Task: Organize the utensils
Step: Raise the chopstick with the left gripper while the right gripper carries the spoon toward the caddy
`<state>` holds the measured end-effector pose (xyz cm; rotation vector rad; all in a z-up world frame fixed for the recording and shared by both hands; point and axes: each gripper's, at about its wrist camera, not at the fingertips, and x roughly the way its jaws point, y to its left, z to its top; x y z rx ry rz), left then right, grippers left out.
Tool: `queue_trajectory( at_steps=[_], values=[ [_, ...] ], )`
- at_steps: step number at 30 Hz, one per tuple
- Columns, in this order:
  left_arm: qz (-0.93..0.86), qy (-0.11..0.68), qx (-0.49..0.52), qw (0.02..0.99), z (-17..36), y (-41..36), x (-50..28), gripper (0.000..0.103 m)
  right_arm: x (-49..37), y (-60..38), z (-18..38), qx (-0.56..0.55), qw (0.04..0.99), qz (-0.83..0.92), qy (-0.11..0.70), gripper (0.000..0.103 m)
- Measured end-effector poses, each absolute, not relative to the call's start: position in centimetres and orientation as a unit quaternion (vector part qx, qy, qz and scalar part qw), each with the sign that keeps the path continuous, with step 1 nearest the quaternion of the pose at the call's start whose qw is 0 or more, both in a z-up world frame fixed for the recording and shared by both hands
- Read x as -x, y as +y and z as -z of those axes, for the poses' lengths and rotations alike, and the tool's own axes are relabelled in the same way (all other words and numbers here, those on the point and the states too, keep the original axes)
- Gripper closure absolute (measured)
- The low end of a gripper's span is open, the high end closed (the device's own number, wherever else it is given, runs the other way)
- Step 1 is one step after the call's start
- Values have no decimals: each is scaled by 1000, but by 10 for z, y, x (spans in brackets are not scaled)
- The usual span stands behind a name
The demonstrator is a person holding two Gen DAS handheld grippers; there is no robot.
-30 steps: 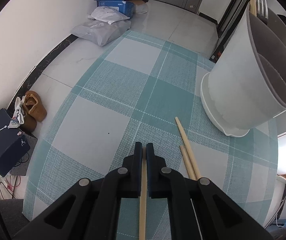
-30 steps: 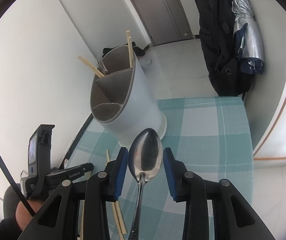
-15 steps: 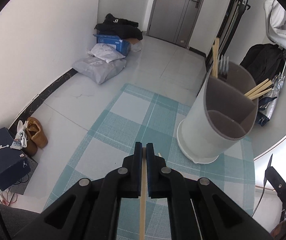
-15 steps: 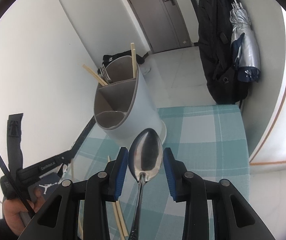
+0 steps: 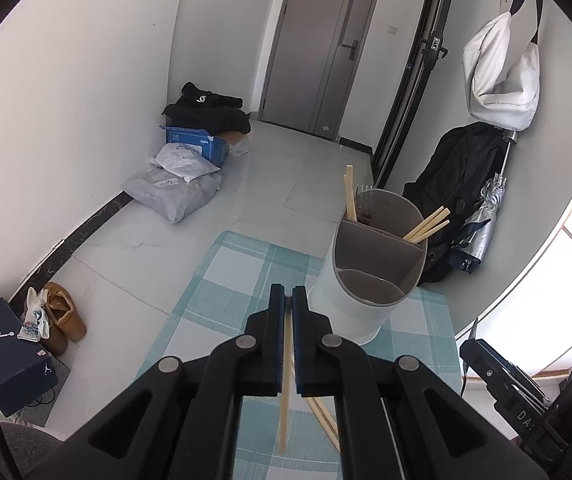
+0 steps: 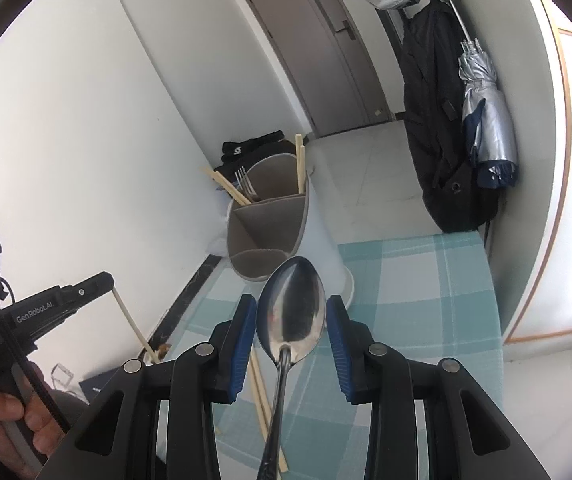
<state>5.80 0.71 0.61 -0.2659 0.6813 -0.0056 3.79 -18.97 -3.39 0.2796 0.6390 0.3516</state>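
Above, the left wrist view. The left hand-held gripper [image 5: 288,300] is fully closed on a single wooden chopstick [image 5: 284,392], which runs back between the pads and hangs clear of the tabletop [image 5: 221,296], here covered by a teal plaid mat. The three-compartment utensil holder [image 5: 370,276] serves as landmark: it stands just ahead and to the right of the fingertips. Its far compartment holds chopsticks and a fork [image 5: 364,200]; the middle and near compartments look empty. Two loose chopsticks [image 5: 322,412] lie on the mat in front of the holder, partly hidden by the gripper body.

Below, the right wrist view. The right hand-held gripper [image 6: 290,320] stands partly open around a metal spoon [image 6: 290,312], bowl upward between the blue pads [image 6: 241,340]; the handle passes back between the fingers. Small gaps show beside the bowl, so where the grip bears cannot be told. The utensil holder [image 6: 269,224] lies directly beyond the spoon bowl. Left of the holder, the other gripper [image 6: 85,292] carries its chopstick [image 6: 129,320], held by a person's hand [image 6: 9,420].

Step in hand, as judged: both utensils are lifted and in transit to the holder. The next move calls for carrying the chopstick over the far compartment, tipping it upright and releasing; the spoon appears bound for an empty compartment.
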Motion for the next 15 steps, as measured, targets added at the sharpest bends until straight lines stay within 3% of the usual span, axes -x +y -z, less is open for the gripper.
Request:
queue_trajectory(
  at_steps=[15],
  values=[
    [38,329,110,937,-27,2,-33,103,-16,-180,13,-135,936,-169,280,68]
  ],
)
